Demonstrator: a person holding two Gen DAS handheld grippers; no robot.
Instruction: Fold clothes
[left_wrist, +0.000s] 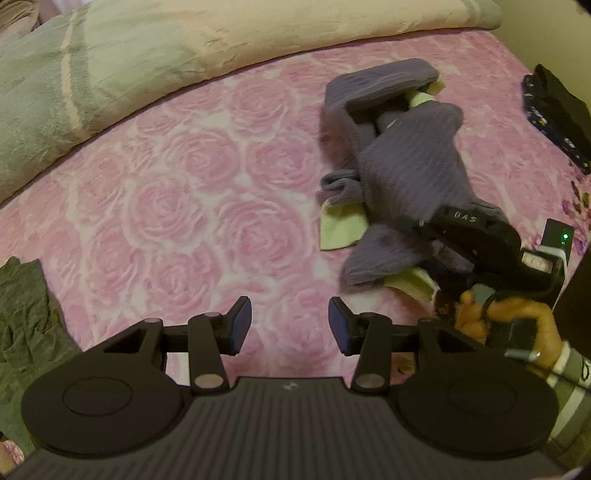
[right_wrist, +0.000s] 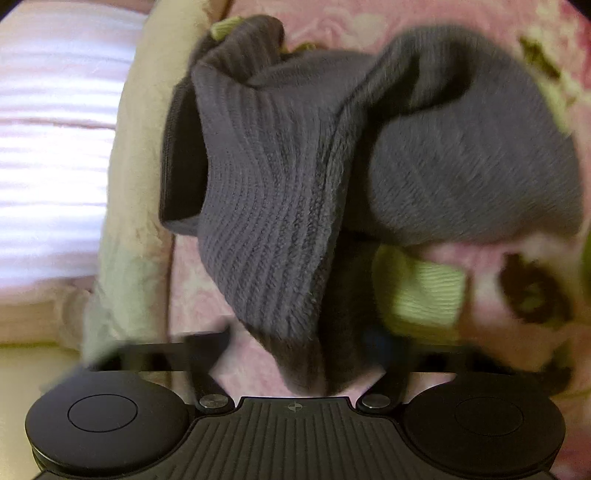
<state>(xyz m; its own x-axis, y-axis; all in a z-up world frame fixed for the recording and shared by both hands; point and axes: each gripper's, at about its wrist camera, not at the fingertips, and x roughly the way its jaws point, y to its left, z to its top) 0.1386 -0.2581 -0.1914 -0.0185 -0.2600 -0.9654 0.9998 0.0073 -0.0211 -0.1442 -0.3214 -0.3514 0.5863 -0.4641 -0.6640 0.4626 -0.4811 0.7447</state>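
Observation:
A purple ribbed garment (left_wrist: 406, 162) with light green cuffs lies crumpled on the pink rose bedspread (left_wrist: 192, 206) at the right. My left gripper (left_wrist: 290, 326) is open and empty, hovering over the bedspread to the left of the garment. My right gripper (left_wrist: 424, 240) is at the garment's near end, its fingers buried in the cloth. In the right wrist view the purple garment (right_wrist: 280, 206) hangs between the blurred fingers (right_wrist: 207, 350) and fills the frame; a green cuff (right_wrist: 424, 291) shows below it. The right jaws are too blurred and covered to judge.
A pale green and cream blanket (left_wrist: 147, 66) lies along the far side of the bed. An olive green cloth (left_wrist: 26, 317) lies at the left edge. A dark patterned garment (left_wrist: 554, 114) lies at the far right.

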